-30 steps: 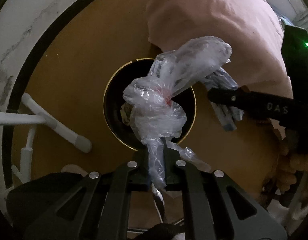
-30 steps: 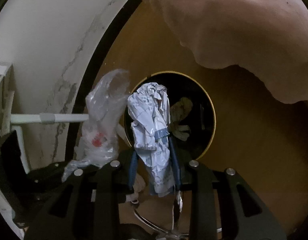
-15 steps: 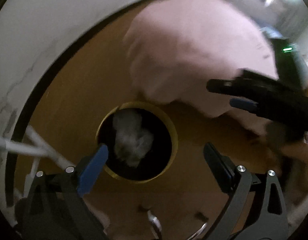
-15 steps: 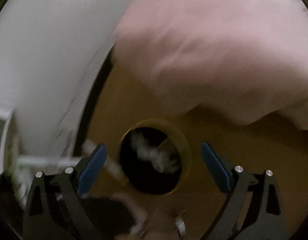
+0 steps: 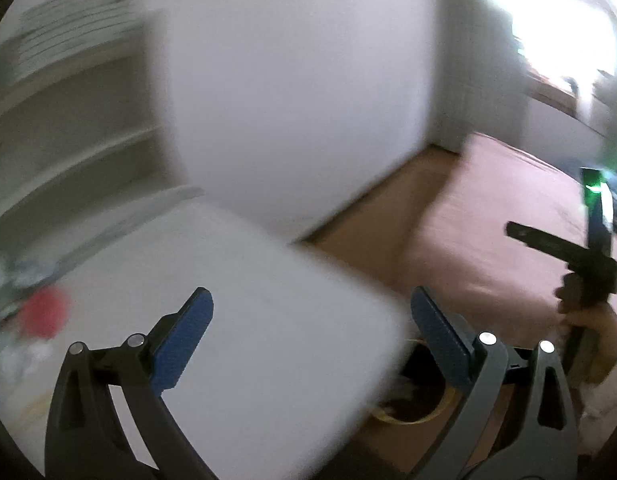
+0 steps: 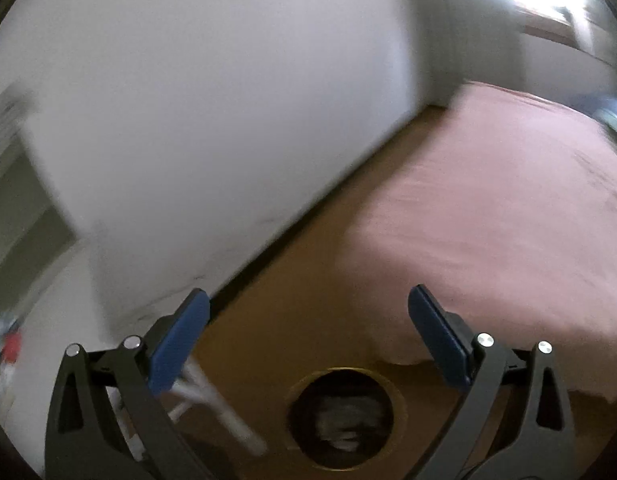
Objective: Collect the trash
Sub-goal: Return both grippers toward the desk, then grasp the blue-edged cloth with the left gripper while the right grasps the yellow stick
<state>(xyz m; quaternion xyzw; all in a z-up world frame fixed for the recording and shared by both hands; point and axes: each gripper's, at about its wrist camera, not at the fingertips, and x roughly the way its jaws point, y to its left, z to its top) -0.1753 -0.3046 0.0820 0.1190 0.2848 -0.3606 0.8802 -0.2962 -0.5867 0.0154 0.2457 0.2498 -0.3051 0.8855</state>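
Note:
Both views are motion-blurred. My left gripper [image 5: 310,340] is open and empty, raised over the corner of a white table [image 5: 248,340]. My right gripper [image 6: 308,344] is open and empty above the floor. The round dark trash bin with a gold rim [image 6: 342,420] stands below it, with pale crumpled trash [image 6: 344,420] inside. In the left wrist view only part of the bin's rim [image 5: 416,412] shows past the table edge, and the right gripper's black body [image 5: 568,256] is at the far right. Blurred red and clear items [image 5: 40,316] lie on the table at the left.
A white wall [image 6: 208,120] stands behind. A bed with a pink cover [image 6: 508,200] fills the right side. The floor [image 6: 300,280] is brown wood. White table legs [image 6: 212,404] stand left of the bin. White shelves [image 5: 68,120] are at the far left.
Both grippers opened and dropped the plastic bag and the crumpled wrapper into the bin. Both then lifted and tilted up toward the wall and table.

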